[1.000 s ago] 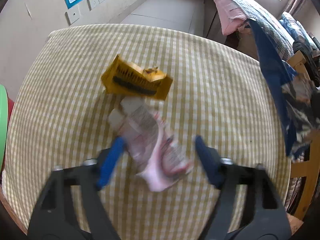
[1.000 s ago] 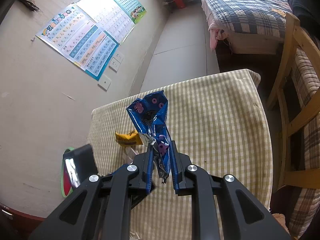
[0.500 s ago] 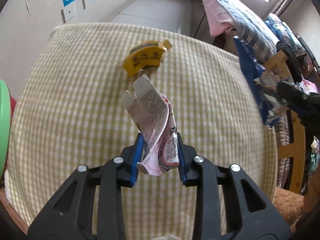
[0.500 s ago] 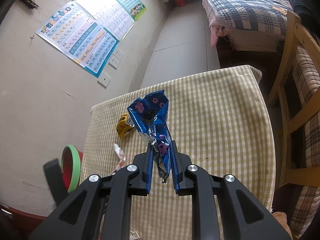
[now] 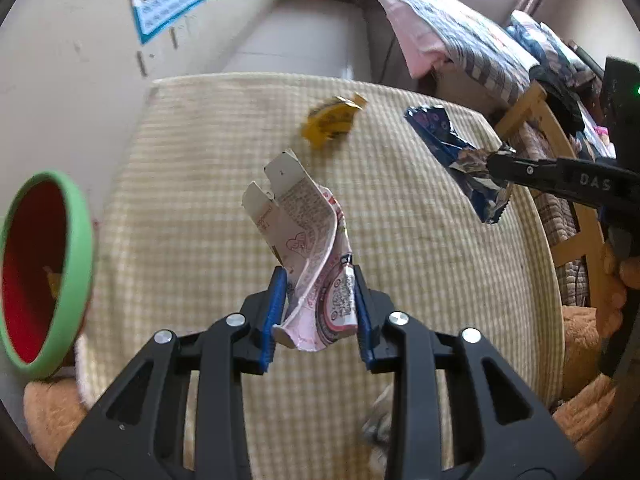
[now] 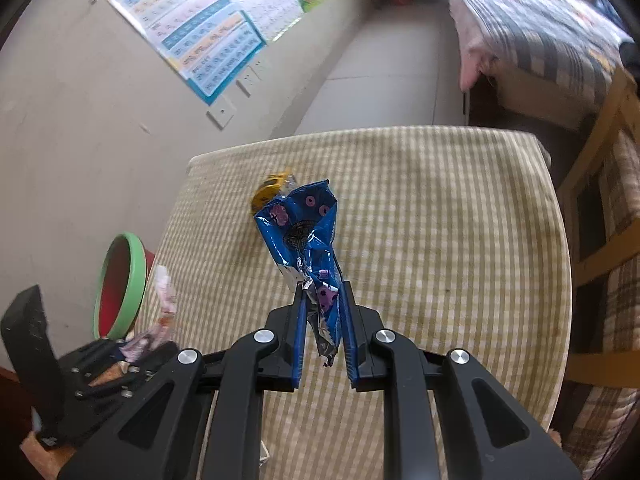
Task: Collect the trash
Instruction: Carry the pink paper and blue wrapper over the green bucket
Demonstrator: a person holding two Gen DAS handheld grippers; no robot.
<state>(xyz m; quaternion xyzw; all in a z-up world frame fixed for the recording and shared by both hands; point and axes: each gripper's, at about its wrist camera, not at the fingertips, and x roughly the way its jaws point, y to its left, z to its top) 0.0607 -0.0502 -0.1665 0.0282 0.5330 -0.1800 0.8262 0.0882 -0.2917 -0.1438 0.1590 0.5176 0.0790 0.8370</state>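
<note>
A: Left wrist view: a crumpled pink and white carton sits at centre frame, pinched between the blue pads of the left gripper, which is closed on its lower end. The carton is lifted clear of the checked desk.

B: What else is on that desk?

A: A yellow wrapper lies on the cloth in the upper middle of the frame, blurred. At the left edge, beside the desk, stands a red bin with a green rim.

B: And the other hand?

A: Right wrist view: the right gripper, low at centre, is clamped on the bottom of a blue snack bag, which stands upright above the desk. The yellow wrapper peeks out behind the bag's upper left corner. A bed fills the upper right.
</note>
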